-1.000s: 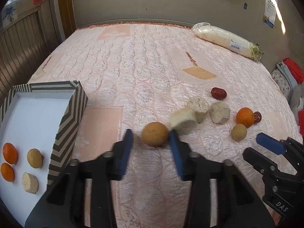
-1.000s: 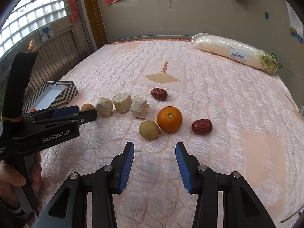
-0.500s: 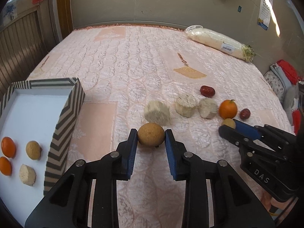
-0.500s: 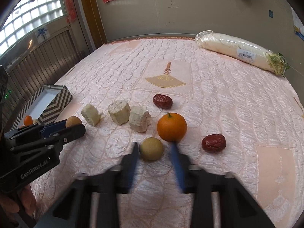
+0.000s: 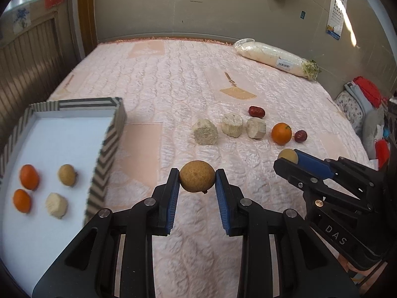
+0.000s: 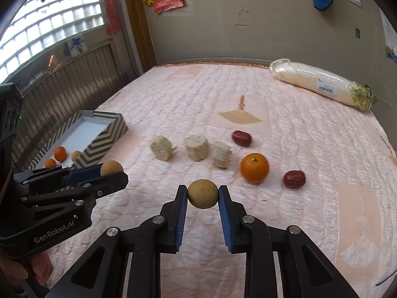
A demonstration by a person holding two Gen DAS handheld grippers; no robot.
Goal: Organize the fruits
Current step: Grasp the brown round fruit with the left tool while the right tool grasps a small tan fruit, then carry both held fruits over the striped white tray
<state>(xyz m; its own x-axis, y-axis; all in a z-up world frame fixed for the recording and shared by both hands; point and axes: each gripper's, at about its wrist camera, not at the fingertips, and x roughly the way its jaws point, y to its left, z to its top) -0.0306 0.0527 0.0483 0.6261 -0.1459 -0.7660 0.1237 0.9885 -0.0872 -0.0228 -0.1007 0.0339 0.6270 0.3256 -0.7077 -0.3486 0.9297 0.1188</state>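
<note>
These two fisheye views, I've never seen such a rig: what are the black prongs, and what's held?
The prongs are hand-held two-finger tools, one per hand, each carrying a camera that looks along its fingers. In the left view, the left tool grips a brown fruit. In the right view, the right tool grips a paler fruit. Each view also shows the other tool at its edge. On the quilt lie three pale chunks, an orange and two red dates. The striped box already holds two oranges, a brown fruit and a chunk.
</note>
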